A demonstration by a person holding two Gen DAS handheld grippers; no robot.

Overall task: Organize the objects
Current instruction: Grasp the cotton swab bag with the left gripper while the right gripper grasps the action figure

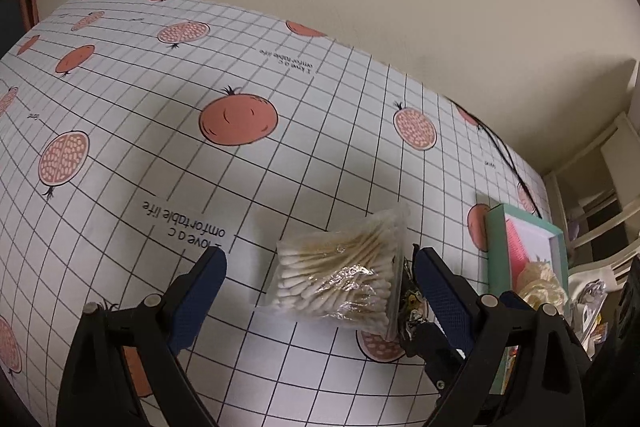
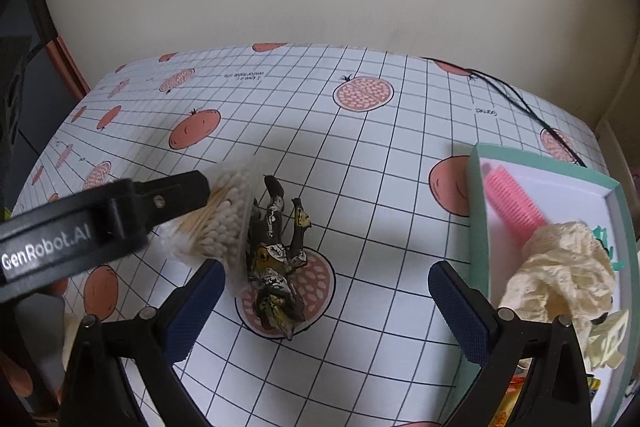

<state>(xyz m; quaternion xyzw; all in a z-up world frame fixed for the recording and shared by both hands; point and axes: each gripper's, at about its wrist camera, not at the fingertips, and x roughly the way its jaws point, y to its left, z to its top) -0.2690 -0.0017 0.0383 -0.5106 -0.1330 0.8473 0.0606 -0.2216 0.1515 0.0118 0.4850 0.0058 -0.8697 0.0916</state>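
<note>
A clear bag of cotton swabs [image 1: 340, 279] lies on the checked tablecloth [image 1: 248, 183], between the wide-apart fingers of my left gripper [image 1: 320, 259], which is open. A dark, gold-flecked figurine [image 2: 276, 259] lies right beside the bag [image 2: 224, 223], touching its edge. In front of the figurine, my right gripper [image 2: 326, 269] stands open and holds nothing. In the right wrist view, one left-gripper finger [image 2: 176, 197] reaches over the bag. A teal box [image 2: 478, 211] on the right holds a pink hair roller [image 2: 512, 203] and crumpled cream lace [image 2: 560, 267].
A black cord [image 2: 516, 95] trails across the far right corner of the table. The wall stands close behind the table's far edge. Yellowish wrappers [image 2: 604, 343] lie at the box's near end. White shelving [image 1: 600, 195] stands past the table's right edge.
</note>
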